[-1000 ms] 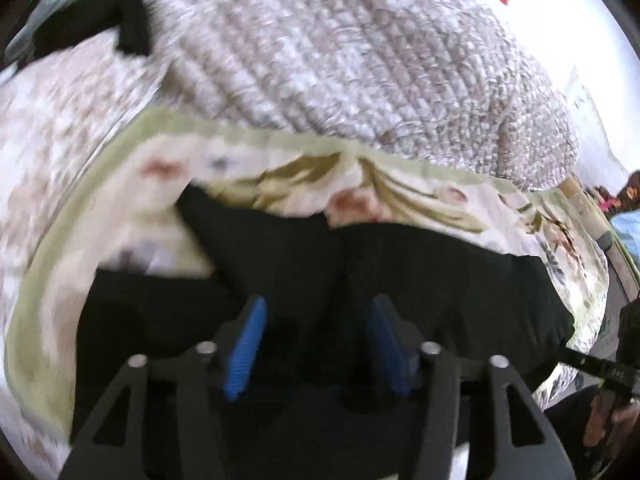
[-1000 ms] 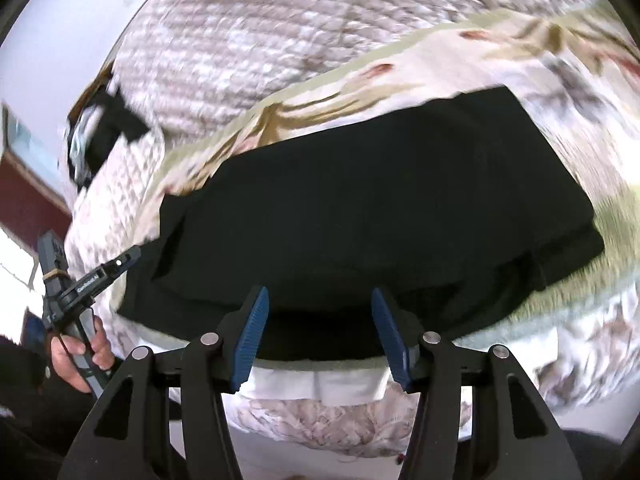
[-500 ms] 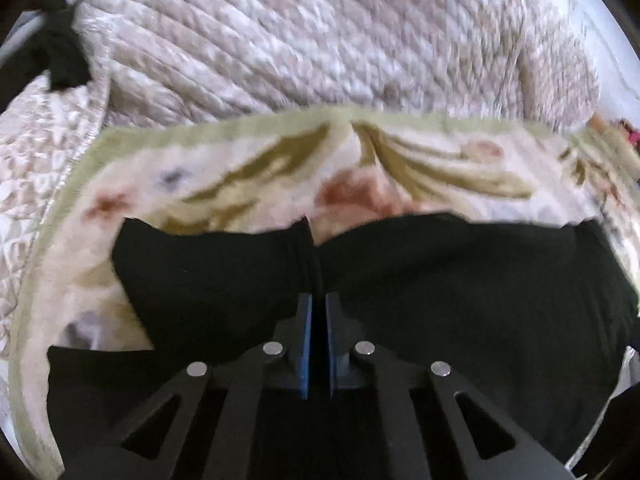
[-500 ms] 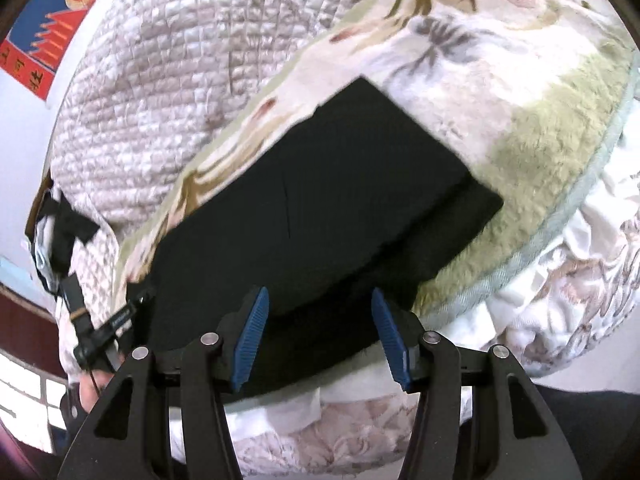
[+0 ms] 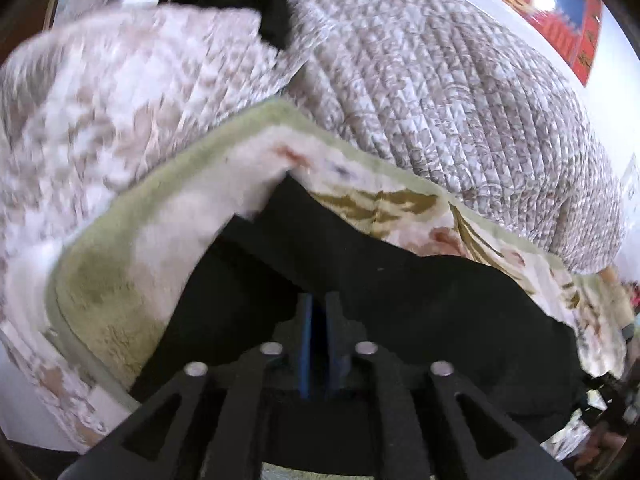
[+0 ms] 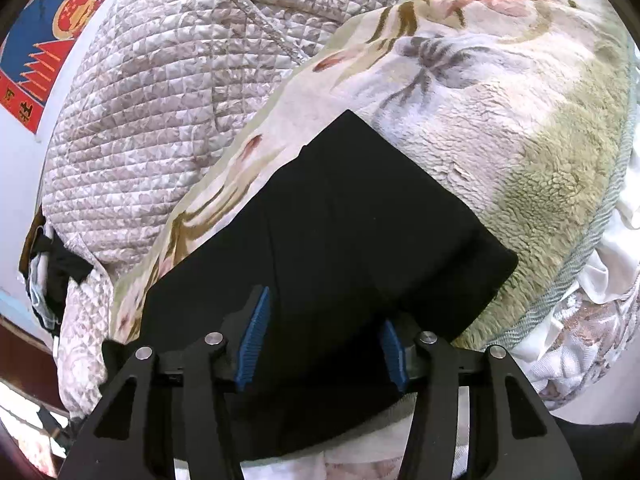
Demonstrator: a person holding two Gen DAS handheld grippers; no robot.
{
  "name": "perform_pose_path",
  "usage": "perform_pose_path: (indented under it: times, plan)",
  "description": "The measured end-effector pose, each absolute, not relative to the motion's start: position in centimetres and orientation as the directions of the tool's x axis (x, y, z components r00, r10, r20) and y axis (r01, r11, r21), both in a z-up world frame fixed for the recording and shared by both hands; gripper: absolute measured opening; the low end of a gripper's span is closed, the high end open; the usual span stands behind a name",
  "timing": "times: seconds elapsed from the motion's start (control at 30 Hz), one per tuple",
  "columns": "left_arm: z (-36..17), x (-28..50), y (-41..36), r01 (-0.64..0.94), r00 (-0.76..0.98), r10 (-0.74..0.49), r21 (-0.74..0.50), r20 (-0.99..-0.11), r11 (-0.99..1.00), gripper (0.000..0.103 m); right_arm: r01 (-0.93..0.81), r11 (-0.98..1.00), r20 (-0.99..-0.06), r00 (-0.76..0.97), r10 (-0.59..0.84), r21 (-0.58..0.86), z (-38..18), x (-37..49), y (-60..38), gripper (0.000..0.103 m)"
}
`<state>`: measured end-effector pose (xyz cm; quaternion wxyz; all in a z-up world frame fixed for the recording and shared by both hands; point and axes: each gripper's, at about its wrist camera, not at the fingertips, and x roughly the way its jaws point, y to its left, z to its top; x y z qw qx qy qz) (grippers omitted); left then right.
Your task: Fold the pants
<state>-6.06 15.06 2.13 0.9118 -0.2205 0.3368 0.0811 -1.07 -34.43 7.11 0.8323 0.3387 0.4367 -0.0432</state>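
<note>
Daylight, bright and even; shadows soft. Left wrist view: heavy motion blur across the left half, a glare spot on the poster [image 5: 552,4] at upper right. Right wrist view: sharp. Both show strong fisheye bending and dark corners.

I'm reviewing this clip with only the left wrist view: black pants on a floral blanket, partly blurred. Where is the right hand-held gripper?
Observer: The right hand-held gripper is at the near edge of the pants. Its jaws are closing, with cloth between the pads but not yet pinched.
Operator: How does that end of the pants look?
Observer: The layers are stacked and end in a straight edge with a squared far corner.
Operator: What lies beyond it?
Observer: The blanket ends in a corded border, with a white sheet past it.
</note>
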Motion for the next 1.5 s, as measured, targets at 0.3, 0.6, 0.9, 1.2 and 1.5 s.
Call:
perform_pose_path:
  times: [0.3, 0.6, 0.9, 1.2, 1.5]
  plan:
    - [0.0, -5.4, 18.0, -0.387, 0.756, -0.043, -0.499, -0.654, 0.776, 0.05, 0.379, 0.765, -0.751, 0.63, 0.198, 0.52, 7.5, -1.2, -34.3, 0.044]
    - [1.7, -4.9, 17.4, -0.414, 0.749, 0.085, -0.364, -0.658, 0.835, 0.004, 0.378, 0.774, -0.742, 0.648, 0.171, 0.508, 8.2, -1.2, -35.1, 0.006]
    - [3.4, -9.2, 16.5, -0.397, 0.729, 0.128, -0.263, -0.673, 0.879, 0.004, 0.361, 0.791, -0.726, 0.672, 0.147, 0.494, 11.0, -2.6, -35.1, 0.005]
    - [2.2, -9.3, 17.3, -0.428, 0.691, 0.117, -0.272, -0.714, 0.862, 0.005, 0.42, 0.763, -0.769, 0.621, 0.154, 0.492, 10.2, -3.1, -36.0, 0.005]
    - [0.6, -9.7, 17.1, -0.429, 0.652, 0.094, -0.264, -0.752, 0.864, 0.006, 0.459, 0.789, -0.823, 0.56, 0.1, 0.408, 8.9, -3.0, -35.7, 0.005]
